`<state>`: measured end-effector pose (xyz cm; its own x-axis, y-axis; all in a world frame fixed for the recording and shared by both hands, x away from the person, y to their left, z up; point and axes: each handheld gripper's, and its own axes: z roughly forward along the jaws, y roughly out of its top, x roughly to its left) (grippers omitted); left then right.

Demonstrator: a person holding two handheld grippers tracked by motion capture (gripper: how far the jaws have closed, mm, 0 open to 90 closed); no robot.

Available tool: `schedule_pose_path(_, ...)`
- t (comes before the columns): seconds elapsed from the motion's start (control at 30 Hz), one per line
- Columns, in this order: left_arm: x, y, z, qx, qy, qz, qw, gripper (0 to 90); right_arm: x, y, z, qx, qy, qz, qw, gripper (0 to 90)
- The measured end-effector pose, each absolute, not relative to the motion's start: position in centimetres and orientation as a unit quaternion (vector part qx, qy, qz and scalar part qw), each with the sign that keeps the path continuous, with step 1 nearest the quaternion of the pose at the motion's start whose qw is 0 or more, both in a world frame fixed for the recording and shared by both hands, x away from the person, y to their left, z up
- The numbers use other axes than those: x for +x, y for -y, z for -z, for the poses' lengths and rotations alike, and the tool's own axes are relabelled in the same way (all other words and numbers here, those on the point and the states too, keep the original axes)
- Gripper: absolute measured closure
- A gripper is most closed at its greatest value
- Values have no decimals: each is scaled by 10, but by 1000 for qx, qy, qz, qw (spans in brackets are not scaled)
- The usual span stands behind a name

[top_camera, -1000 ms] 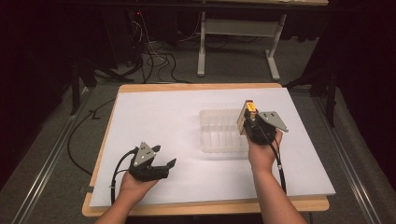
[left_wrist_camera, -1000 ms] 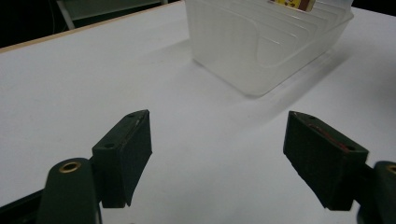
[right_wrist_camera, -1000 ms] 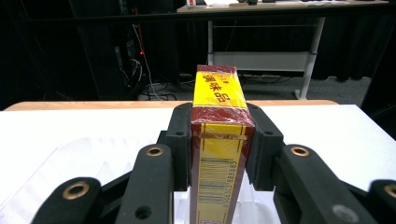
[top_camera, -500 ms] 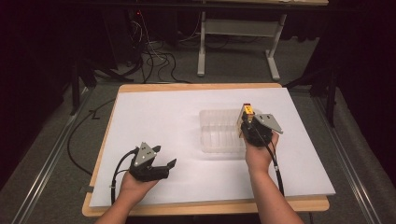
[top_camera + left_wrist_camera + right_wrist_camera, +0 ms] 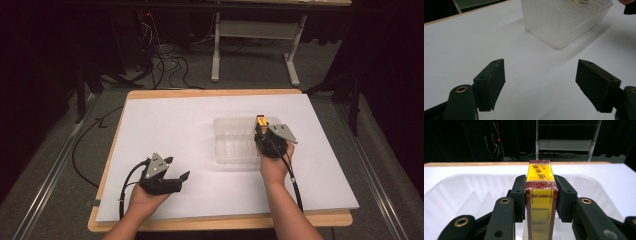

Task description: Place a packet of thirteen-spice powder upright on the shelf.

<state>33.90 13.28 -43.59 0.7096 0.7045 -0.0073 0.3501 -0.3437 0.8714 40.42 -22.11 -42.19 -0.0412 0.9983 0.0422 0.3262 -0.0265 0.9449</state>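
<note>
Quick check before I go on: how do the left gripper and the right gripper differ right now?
The left gripper has its jaws apart with nothing between them; the right gripper is shut on a yellow and dark red box. The left one rests low near the table's front edge, away from the clear plastic tray; the right one is at the tray's right end, box upright over it. Both have black jaws and a grey plate on top.
</note>
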Motion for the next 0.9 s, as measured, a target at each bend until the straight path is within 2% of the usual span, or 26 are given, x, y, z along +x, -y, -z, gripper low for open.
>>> schedule_pose_path(0.17,338,-133,436,799,-329,-190,467,242,403,222,426,572,-580,-436,382,634)
schedule_pose_path(0.57,337,-135,436,799,-330,-192,465,242,385,226,415,532,-628,-455,340,338)
schedule_pose_path(0.9,338,-130,439,802,-329,-189,462,242,346,246,407,492,-667,-472,302,237)
